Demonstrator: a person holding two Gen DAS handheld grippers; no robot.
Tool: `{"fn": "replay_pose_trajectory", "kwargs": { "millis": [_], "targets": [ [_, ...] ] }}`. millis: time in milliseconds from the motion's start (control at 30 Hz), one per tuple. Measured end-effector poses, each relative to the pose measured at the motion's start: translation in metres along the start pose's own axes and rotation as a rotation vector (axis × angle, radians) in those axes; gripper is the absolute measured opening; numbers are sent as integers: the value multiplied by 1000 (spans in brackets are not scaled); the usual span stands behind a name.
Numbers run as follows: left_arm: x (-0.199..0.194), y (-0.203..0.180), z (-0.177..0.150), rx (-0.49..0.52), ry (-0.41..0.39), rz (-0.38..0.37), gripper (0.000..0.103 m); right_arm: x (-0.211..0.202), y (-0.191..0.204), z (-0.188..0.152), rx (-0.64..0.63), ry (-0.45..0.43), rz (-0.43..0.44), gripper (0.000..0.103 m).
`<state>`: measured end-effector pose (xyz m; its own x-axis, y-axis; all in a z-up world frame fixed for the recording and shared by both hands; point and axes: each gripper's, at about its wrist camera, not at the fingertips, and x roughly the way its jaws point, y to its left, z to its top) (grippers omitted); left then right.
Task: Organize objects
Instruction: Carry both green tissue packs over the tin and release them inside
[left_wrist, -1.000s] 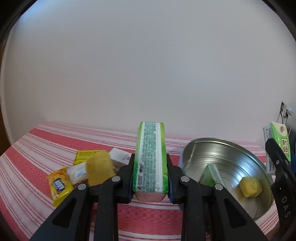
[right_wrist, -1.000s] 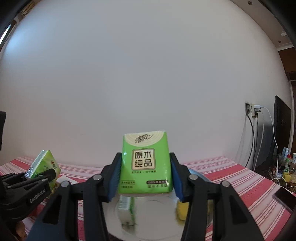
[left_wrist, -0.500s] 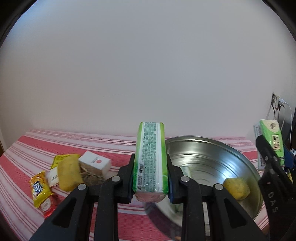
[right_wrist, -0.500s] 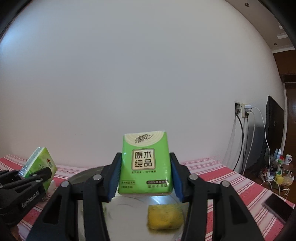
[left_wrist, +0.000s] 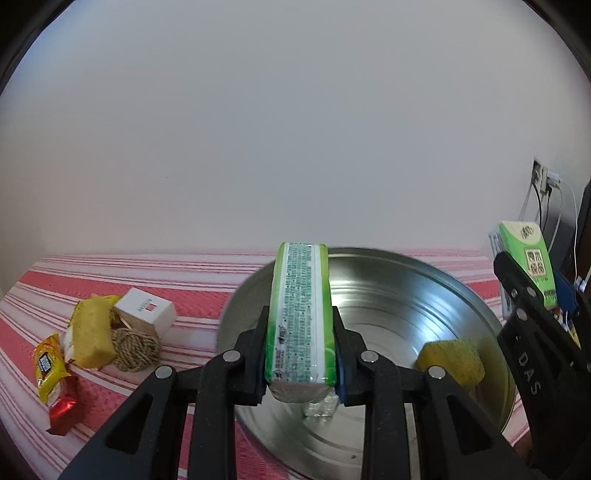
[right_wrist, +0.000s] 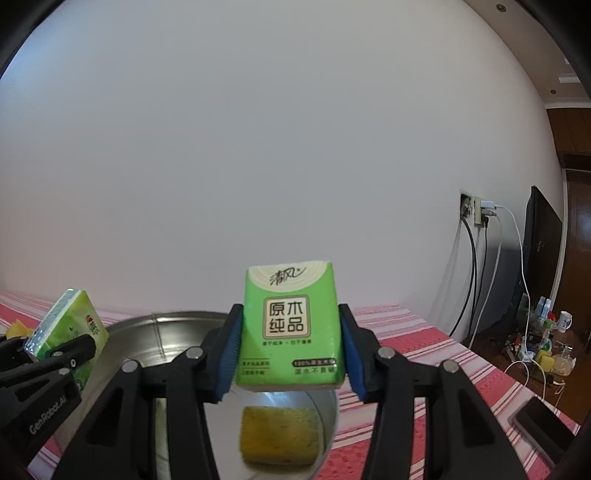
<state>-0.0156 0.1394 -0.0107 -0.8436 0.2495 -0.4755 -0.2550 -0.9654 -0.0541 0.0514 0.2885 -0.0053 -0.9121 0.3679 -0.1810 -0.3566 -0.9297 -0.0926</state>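
Note:
My left gripper is shut on a green tissue pack, held edge-up over the near left part of a round metal bowl. My right gripper is shut on a second green tissue pack, held upright above the bowl. A yellow sponge lies in the bowl; it also shows in the right wrist view. Something silvery-green lies in the bowl under the left pack, mostly hidden. Each gripper shows at the edge of the other's view.
On the red striped tablecloth, left of the bowl, lie a white box, a yellow sponge, a coil of twine and yellow and red snack packets. A dark phone lies at the right.
Both grippers have moved over the bowl with their tissue packs still held. The bowl and the sponge in it now sit closer and more central in both views.

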Motion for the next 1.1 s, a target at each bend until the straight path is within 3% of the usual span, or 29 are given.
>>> {"fn": "replay_pose_trajectory", "kwargs": {
  "millis": [500, 1100],
  "targets": [
    [20, -31, -4, 71, 44, 19, 29, 37, -17, -8, -40, 145, 52, 50],
    [22, -38, -8, 81, 52, 15, 30, 42, -15, -11, -24, 217, 139, 50]
  ]
}}
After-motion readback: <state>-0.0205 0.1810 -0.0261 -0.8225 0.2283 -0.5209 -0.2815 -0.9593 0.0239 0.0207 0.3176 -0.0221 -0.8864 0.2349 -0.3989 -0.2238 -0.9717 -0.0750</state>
